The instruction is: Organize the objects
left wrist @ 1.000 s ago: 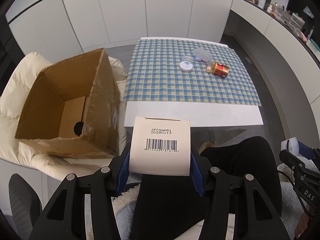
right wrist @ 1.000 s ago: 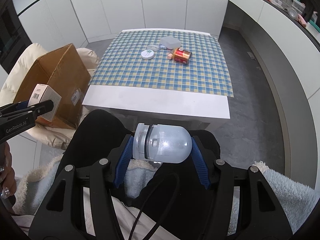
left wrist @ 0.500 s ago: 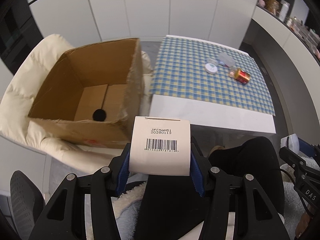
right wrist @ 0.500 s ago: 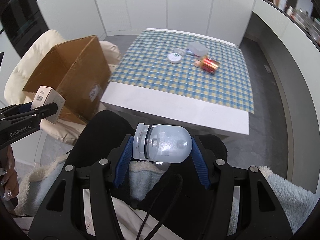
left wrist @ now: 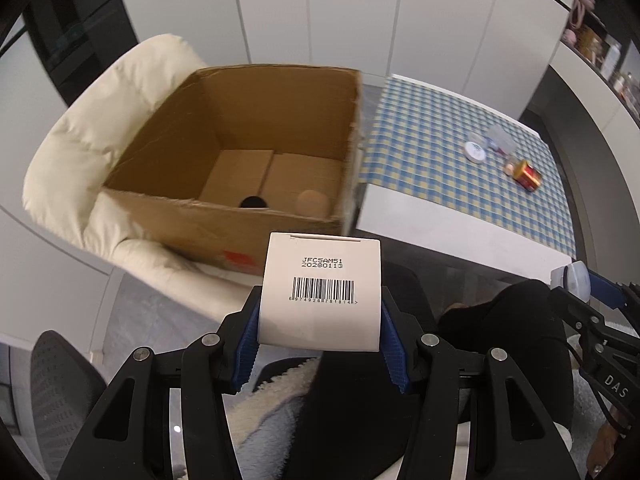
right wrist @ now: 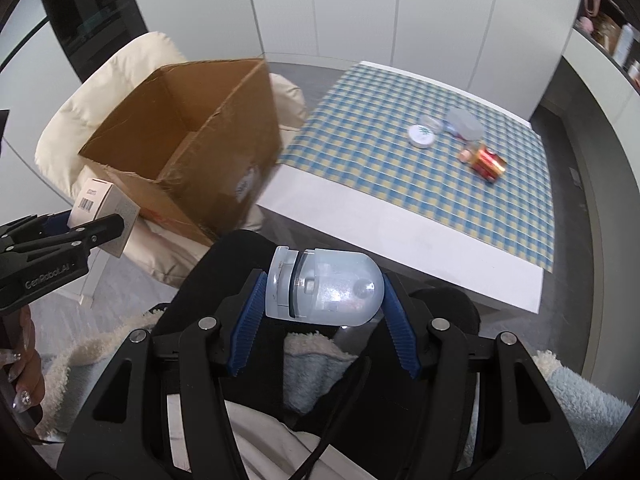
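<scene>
White carton point(left wrist: 320, 292): "JFC5AM51" (perhaps "20280113").

Matt corrugated cardboard box point(left wrist: 240, 152); frosted, probably plastic capsule point(right wrist: 326, 290); checked tablecloth point(right wrist: 400, 168).

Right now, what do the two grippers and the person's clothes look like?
The left gripper and the right gripper are both black linkage frames with silver pivot screws and ribbed blue pads. White lettering marks their sides. A black cable runs below the right one. The person wears black trousers and a fluffy pale blue garment.
</scene>
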